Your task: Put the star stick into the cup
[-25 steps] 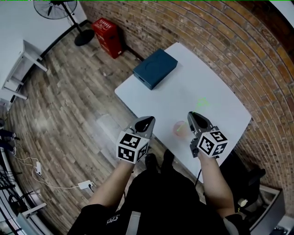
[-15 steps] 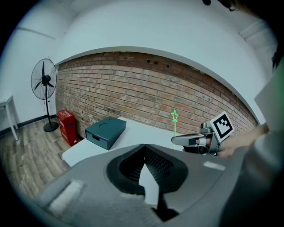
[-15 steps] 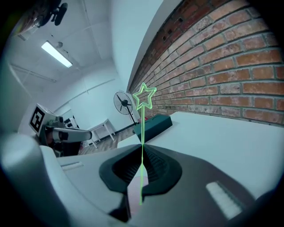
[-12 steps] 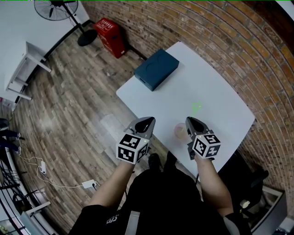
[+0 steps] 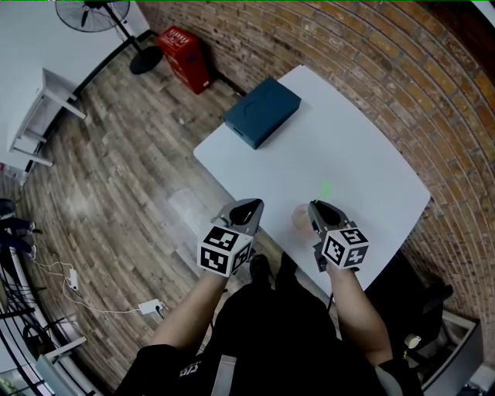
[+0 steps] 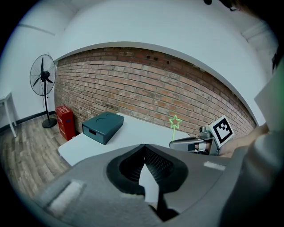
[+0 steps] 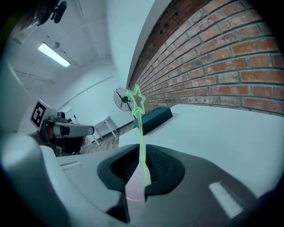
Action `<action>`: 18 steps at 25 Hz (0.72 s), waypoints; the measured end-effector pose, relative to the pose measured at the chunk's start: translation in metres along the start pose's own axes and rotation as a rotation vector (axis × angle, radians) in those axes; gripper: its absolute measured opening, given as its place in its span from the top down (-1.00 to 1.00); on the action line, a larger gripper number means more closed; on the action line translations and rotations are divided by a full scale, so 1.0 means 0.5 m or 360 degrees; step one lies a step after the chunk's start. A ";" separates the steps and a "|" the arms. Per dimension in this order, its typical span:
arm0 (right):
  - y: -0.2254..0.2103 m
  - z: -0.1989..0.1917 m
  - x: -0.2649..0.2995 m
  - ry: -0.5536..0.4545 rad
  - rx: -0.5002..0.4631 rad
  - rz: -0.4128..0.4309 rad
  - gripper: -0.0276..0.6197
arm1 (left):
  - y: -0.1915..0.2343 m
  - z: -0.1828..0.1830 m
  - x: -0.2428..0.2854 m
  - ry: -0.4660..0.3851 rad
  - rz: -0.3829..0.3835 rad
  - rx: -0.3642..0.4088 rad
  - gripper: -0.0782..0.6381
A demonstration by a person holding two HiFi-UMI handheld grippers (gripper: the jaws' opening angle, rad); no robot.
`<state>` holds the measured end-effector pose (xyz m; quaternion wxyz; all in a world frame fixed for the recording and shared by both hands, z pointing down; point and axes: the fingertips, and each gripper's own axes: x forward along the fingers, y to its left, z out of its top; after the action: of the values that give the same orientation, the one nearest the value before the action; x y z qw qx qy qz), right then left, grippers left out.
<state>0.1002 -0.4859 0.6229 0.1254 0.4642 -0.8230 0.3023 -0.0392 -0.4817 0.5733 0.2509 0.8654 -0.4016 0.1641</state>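
Green star stick (image 7: 140, 128) stands leaning in the translucent pink cup (image 5: 300, 217), near the white table (image 5: 352, 147) edge

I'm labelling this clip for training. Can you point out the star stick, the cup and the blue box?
star stick (image 7: 141, 133): right gripper view, on its green stem below the star.
cup (image 5: 300, 219): head view, on its pinkish body.
blue box (image 5: 261, 114): head view, middle of its top face.

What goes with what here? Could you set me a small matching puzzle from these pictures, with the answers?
Things:
1 star stick
2 box
3 cup
4 fan

Descriptions:
a pinkish, near the table's front edge
b standing on the wooden floor
c green
d dark blue-green, at the table's far corner

Pairs: 1-c, 2-d, 3-a, 4-b
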 end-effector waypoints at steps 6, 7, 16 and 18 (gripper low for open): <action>-0.005 -0.015 -0.008 0.0013 -0.0010 -0.0019 0.59 | -0.011 -0.021 0.002 0.0032 -0.0027 -0.0003 0.76; -0.006 -0.017 -0.010 0.0011 -0.0011 -0.0026 0.58 | -0.013 -0.022 0.002 0.0032 -0.0033 -0.0002 0.76; -0.008 -0.009 -0.051 -0.0034 -0.0020 -0.0099 0.57 | -0.030 -0.007 -0.007 -0.0015 -0.0087 0.0027 0.76; -0.008 -0.003 -0.061 -0.0053 -0.0021 -0.0119 0.57 | -0.033 0.000 -0.010 -0.0030 -0.0101 0.0035 0.76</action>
<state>0.1198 -0.4654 0.6108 0.1260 0.4988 -0.8090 0.2842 -0.0294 -0.4693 0.5656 0.2426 0.8819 -0.3744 0.1524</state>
